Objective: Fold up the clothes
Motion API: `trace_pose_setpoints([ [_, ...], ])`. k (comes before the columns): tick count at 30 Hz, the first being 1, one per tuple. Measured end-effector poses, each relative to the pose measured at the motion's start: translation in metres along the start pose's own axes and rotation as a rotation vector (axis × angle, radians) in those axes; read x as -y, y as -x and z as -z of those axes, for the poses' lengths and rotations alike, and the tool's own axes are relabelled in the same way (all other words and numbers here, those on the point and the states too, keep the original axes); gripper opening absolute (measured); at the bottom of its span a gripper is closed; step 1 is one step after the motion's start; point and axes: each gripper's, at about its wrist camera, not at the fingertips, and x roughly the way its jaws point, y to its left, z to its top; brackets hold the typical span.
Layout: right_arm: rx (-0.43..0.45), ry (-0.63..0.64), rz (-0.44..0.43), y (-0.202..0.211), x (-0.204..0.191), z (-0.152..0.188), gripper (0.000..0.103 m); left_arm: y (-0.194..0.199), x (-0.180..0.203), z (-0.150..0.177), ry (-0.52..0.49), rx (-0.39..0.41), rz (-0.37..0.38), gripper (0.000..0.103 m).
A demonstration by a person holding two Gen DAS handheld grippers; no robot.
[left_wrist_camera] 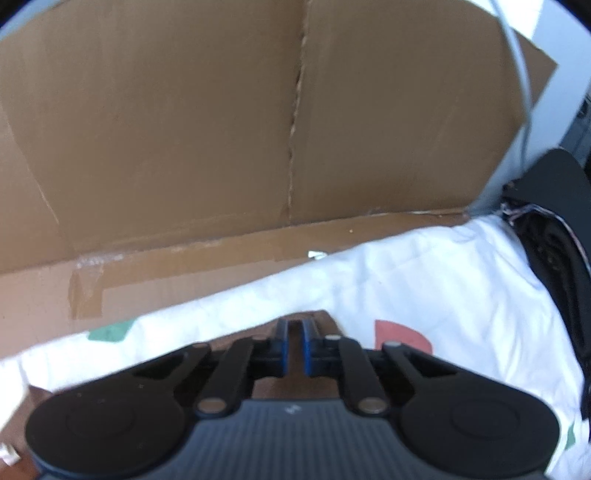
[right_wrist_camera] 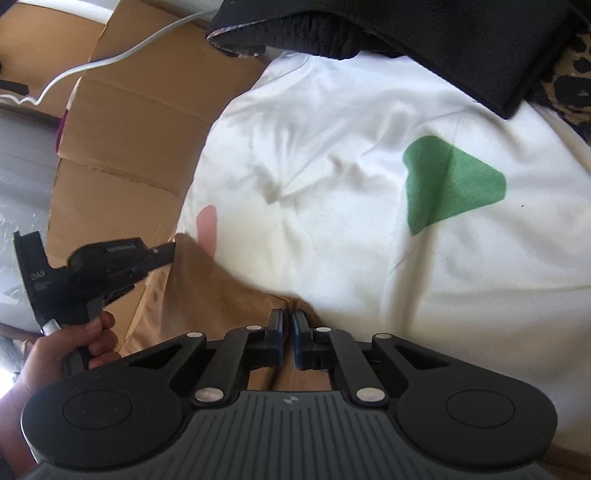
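The white shirt (right_wrist_camera: 332, 192) lies spread over flattened cardboard (right_wrist_camera: 122, 122), its long axis hard to judge since neither view takes in the whole garment. In the right wrist view it fills the middle and right of the frame, with a green patch (right_wrist_camera: 448, 181) right of centre and a pink one (right_wrist_camera: 207, 227) at its left edge. In the left wrist view its edge runs as a slant from lower left up to the right, below an upright cardboard wall (left_wrist_camera: 221, 122). Only the right view shows the left gripper (right_wrist_camera: 168, 253) from outside, at mid left, held in a hand (right_wrist_camera: 70, 347) at lower left, its tip at the shirt's left edge beside the pink patch. It also shows a white cable (right_wrist_camera: 110, 59) at upper left and a leopard-print cloth (right_wrist_camera: 569, 81) at the right edge. Both views show dark clothing (right_wrist_camera: 424, 33) past the shirt's far end. The left gripper's jaws look nearly closed at the shirt's edge, and whether they pinch cloth I cannot tell. The right gripper (right_wrist_camera: 287, 325) at bottom centre is drawn in to a thin slit at the shirt's near edge; a grip there is unclear too.
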Motion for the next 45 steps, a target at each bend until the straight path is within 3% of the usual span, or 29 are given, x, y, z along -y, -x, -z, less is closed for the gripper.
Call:
trace_pose_setpoints([
  [4,0.025,0.016,0.028,0.009,-0.002,0.001,0.010,-0.006,0.009,0.003,-0.063,0.001,-0.044,0.008],
  [9,0.095,-0.003,0.020,0.031,0.001,0.001,0.009,0.024,-0.001,-0.005,-0.052,0.082,-0.043,0.008],
  [12,0.077,0.034,-0.048,0.028,-0.008,0.000,0.009,0.040,-0.001,-0.006,-0.090,0.107,0.029,0.008],
  [16,0.041,0.099,-0.107,0.015,-0.027,0.001,0.010,0.041,0.011,0.003,-0.178,0.066,0.112,0.006],
  [20,-0.014,0.135,-0.083,-0.006,-0.032,0.001,0.010,0.017,0.018,0.011,-0.237,-0.001,0.064,0.005],
  [23,-0.015,0.142,-0.051,-0.010,-0.026,0.001,0.012,0.004,0.013,0.012,-0.196,-0.008,0.037,0.004],
  [26,-0.007,0.123,-0.035,-0.009,-0.019,0.000,0.005,-0.004,0.015,0.014,-0.196,0.002,0.020,0.004],
  [31,0.008,0.110,-0.017,-0.007,-0.018,0.001,0.004,-0.011,0.020,0.013,-0.213,0.030,-0.005,0.003],
  [40,0.050,0.023,0.007,0.009,-0.014,0.008,0.005,-0.006,0.027,0.004,-0.187,0.018,-0.049,0.002],
  [45,0.048,0.049,-0.038,0.012,-0.019,0.005,0.003,0.024,0.029,0.012,-0.113,0.075,0.021,0.003],
])
